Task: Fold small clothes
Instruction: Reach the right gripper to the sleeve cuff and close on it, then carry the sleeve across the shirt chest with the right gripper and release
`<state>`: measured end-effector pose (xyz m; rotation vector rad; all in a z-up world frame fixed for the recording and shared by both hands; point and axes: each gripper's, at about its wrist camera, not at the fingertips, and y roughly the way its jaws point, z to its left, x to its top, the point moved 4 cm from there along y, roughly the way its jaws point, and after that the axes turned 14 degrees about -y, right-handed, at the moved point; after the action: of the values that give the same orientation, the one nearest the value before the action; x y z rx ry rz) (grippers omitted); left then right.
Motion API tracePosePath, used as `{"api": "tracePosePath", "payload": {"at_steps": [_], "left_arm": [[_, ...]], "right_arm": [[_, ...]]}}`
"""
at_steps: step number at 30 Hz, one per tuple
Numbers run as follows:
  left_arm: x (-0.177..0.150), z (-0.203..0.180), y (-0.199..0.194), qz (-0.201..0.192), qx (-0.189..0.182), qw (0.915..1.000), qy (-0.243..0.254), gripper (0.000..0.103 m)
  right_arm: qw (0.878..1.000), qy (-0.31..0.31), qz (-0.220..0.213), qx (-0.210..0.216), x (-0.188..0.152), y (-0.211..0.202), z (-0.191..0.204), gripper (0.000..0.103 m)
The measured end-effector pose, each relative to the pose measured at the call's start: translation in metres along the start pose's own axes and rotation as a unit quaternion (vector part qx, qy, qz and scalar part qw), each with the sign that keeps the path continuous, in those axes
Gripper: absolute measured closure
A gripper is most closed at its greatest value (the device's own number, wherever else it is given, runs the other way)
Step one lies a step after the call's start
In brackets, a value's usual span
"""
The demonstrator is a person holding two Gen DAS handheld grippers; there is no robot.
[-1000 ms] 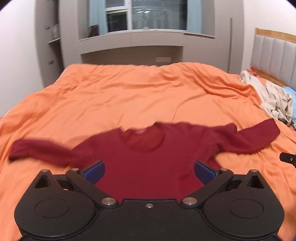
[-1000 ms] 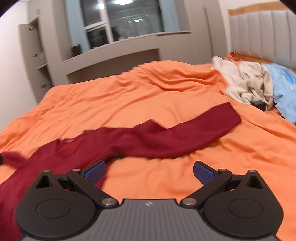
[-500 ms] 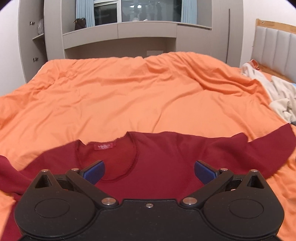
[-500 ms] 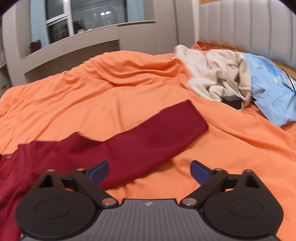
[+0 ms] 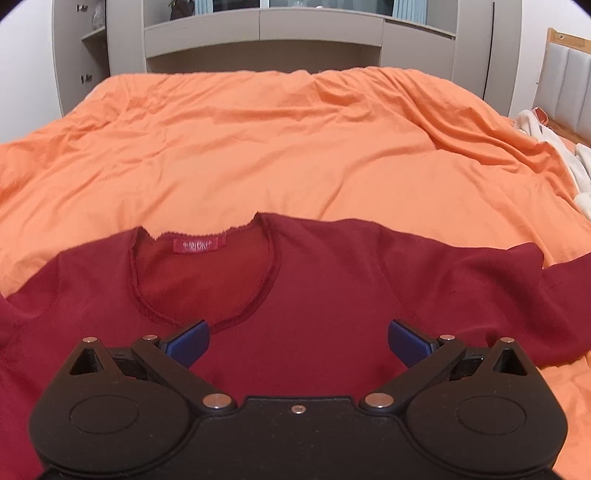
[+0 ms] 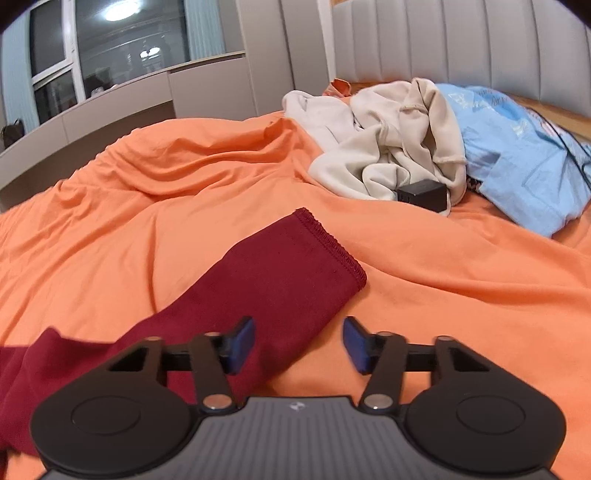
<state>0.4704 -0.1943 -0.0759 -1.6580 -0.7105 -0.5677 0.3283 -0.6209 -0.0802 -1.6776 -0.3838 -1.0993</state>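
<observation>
A dark red long-sleeved top (image 5: 325,288) lies flat on the orange bedcover (image 5: 280,147), neck opening and red label facing me. My left gripper (image 5: 298,341) stands open low over the chest, just below the collar, blue pads wide apart. In the right wrist view one red sleeve (image 6: 280,280) stretches away to its hemmed cuff. My right gripper (image 6: 298,345) is over that sleeve with its jaws closing; the sleeve's lower edge lies between the pads, which do not press on it.
A heap of cream clothes (image 6: 388,147) and a light blue garment (image 6: 517,158) lie by the padded headboard (image 6: 461,40), with a small black box (image 6: 423,194) and a cable among them. Grey cabinets and a window ledge (image 5: 258,33) stand beyond the bed.
Both grippers have dropped closer to the top. The left one came in over the collar area. The right one moved along the sleeve toward its cuff and its jaws have narrowed.
</observation>
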Motion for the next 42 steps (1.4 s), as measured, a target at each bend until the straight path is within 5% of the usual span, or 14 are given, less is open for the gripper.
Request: {"api": "tracePosePath", "payload": {"at_steps": [2, 5, 14, 21, 27, 32, 42], "left_arm": [[0.000, 0.002, -0.001, 0.006, -0.001, 1.0000, -0.004, 0.001], [0.005, 0.003, -0.005, 0.008, -0.004, 0.9999, -0.007, 0.004], [0.036, 0.022, -0.032, 0.018, -0.021, 0.9991, -0.032, 0.010], [0.072, 0.054, -0.063, 0.005, -0.047, 0.9975, -0.053, 0.010], [0.104, 0.103, -0.094, -0.033, -0.028, 0.9966, -0.070, 0.004], [0.116, 0.154, -0.107, -0.055, 0.014, 0.9949, -0.084, 0.003], [0.096, 0.215, -0.087, -0.033, 0.034, 0.9921, -0.116, 0.003]], "right_arm": [[1.000, 0.012, 0.003, -0.001, 0.000, 0.006, -0.001, 0.084], [1.000, 0.008, -0.003, -0.014, 0.001, 0.010, 0.000, 0.099], [0.996, -0.044, -0.070, -0.014, 0.026, -0.031, 0.030, 0.102], [0.973, -0.165, -0.158, 0.015, 0.072, -0.094, 0.115, 0.102], [0.929, -0.280, -0.235, 0.067, 0.096, -0.144, 0.236, 0.102], [0.885, -0.366, -0.263, 0.118, 0.073, -0.159, 0.340, 0.102], [0.787, -0.566, -0.190, 0.156, -0.043, -0.116, 0.470, 0.102]]}}
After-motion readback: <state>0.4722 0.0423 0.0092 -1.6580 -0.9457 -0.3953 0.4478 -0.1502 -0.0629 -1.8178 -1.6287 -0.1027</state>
